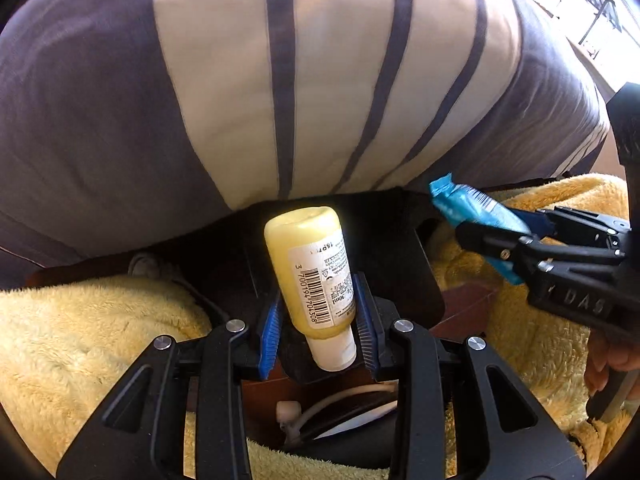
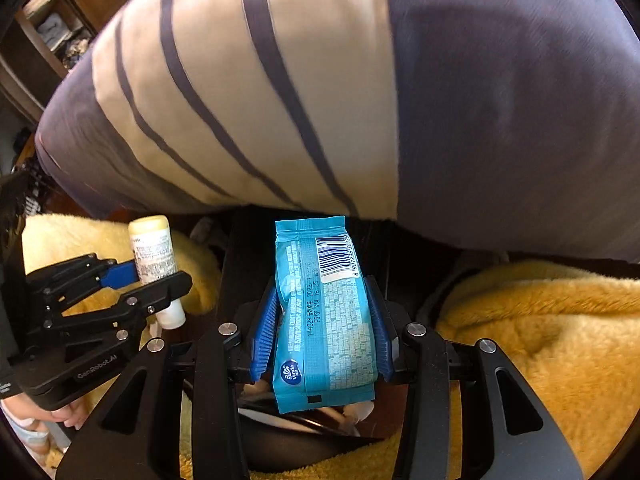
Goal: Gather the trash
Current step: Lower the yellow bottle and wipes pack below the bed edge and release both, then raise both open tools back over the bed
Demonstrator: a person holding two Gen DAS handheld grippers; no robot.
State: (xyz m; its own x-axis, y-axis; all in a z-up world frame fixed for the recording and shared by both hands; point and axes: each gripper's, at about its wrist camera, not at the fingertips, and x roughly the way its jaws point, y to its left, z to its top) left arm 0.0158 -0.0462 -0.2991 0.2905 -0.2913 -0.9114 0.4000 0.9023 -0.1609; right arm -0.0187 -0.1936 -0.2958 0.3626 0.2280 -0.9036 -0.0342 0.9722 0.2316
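Observation:
My left gripper (image 1: pixel 318 332) is shut on a small yellow bottle (image 1: pixel 310 272) with a white cap and a barcode label, held cap toward the camera. It also shows in the right wrist view (image 2: pixel 154 258) at the left, held in the left gripper (image 2: pixel 150 282). My right gripper (image 2: pixel 324 332) is shut on a blue tissue packet (image 2: pixel 326 316) with a barcode. In the left wrist view the packet (image 1: pixel 472 210) sticks out of the right gripper (image 1: pixel 496 236) at the right. Both grippers hover side by side above a dark object.
A large grey and cream striped cushion (image 1: pixel 280 80) fills the upper half of both views just ahead. A yellow fluffy blanket (image 2: pixel 540 328) lies on both sides below. A dark black object (image 1: pixel 384 240) and white cables (image 1: pixel 320 408) lie beneath the grippers.

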